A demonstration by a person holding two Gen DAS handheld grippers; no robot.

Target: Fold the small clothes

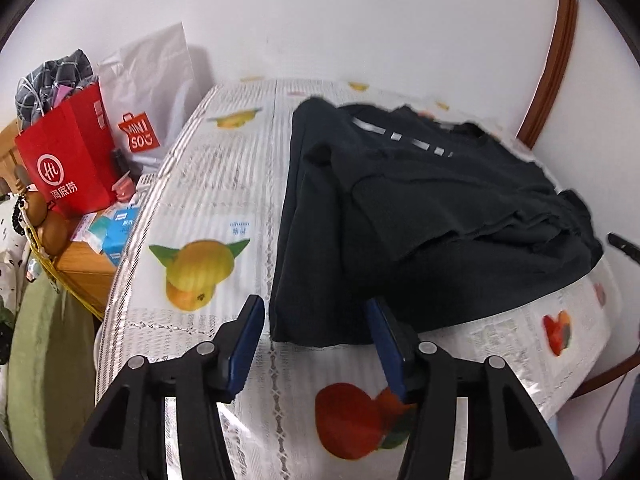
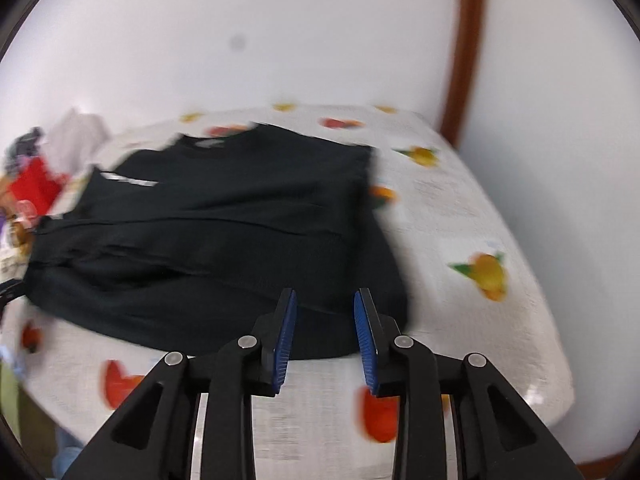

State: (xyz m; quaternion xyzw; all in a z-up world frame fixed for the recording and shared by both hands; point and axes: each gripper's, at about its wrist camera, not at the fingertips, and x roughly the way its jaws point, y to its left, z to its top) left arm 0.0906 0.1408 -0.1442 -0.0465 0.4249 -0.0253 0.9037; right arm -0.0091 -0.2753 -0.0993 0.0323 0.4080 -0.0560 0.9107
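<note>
The left gripper (image 1: pixel 316 308) and right gripper (image 2: pixel 325 300) hang over the near edge of the table (image 1: pixel 208 184), jaws parted, pinching nothing. The black shirt (image 1: pixel 420 216) lies folded over itself, mid-table toward the far edge. Judged partly done: a final fold likely remains.

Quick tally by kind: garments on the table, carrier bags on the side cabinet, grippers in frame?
Dark garments on the table: 1, the black garment, folded over on the fruit-print tablecloth.
Carrier bags: 2, red bag and white bag.
Grippers: 2, left gripper and right gripper, both open, nothing between the pads.
Total: 5
</note>
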